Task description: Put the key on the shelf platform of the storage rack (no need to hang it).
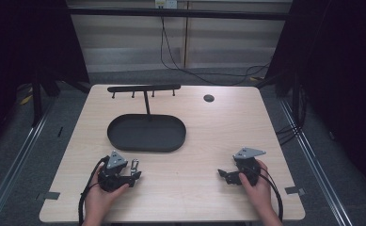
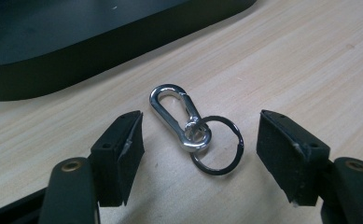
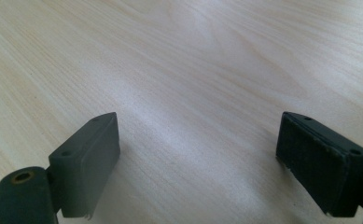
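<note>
A silver clip with a ring lies between the open left claw's jaws.

The left claw (image 2: 200, 140) sits low on the desk (image 1: 204, 136), jaws apart, not touching the silver snap clip (image 2: 179, 116) and its dark key ring (image 2: 221, 149) lying flat between them. Just beyond, on the far side, is the black oval tray (image 1: 146, 134). The right claw (image 1: 224, 174) rests well apart at the near right, jaws wide, holding nothing.

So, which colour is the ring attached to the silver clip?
Dark grey, almost black, the ring; left gripper view shows it best.
</note>
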Demonstrator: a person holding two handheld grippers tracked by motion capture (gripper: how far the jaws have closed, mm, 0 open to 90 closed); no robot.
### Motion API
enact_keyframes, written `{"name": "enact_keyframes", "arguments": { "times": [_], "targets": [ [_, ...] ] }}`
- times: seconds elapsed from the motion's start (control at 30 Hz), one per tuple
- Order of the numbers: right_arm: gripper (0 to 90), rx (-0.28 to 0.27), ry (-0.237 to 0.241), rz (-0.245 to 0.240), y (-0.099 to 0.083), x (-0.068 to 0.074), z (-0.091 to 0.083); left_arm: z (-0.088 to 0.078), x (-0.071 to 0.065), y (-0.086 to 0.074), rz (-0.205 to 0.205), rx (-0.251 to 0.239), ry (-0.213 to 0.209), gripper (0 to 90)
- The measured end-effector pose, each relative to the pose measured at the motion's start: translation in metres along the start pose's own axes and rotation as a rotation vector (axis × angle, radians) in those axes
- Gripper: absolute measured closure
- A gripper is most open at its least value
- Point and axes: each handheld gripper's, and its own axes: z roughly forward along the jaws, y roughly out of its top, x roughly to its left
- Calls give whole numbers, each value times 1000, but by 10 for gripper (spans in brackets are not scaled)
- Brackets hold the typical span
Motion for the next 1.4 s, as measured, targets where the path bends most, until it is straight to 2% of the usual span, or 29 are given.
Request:
{"name": "enact_keyframes", "arguments": {
  "times": [0.23, 0.47, 0.87, 1.0, 1.1, 1.17, 1.23, 1.4],
  "targets": [
    [130, 0, -1, -2, 0, 0, 0, 5, 1, 7, -16, 26, 27, 340],
    [130, -1, 0, 0, 0, 0, 0, 8, 0, 8, -28, 25, 20, 385],
    [130, 0, 0, 0, 0, 0, 0, 11, 3, 10, -50, 42, 35, 485],
    [130, 0, -1, -2, 0, 0, 0, 11, 3, 14, -19, 70, 45, 540],
    [130, -2, 1, -2, 0, 0, 0, 11, 2, 15, -23, 71, 43, 575],
    [131, 1, -1, -1, 0, 0, 0, 11, 2, 15, -13, 73, 24, 661],
    [130, -1, 0, -3, 0, 0, 0, 11, 2, 15, -10, 70, 20, 707],
    [130, -1, -1, -3, 0, 0, 0, 11, 1, 17, 10, 87, 20, 723]
  ]
}}
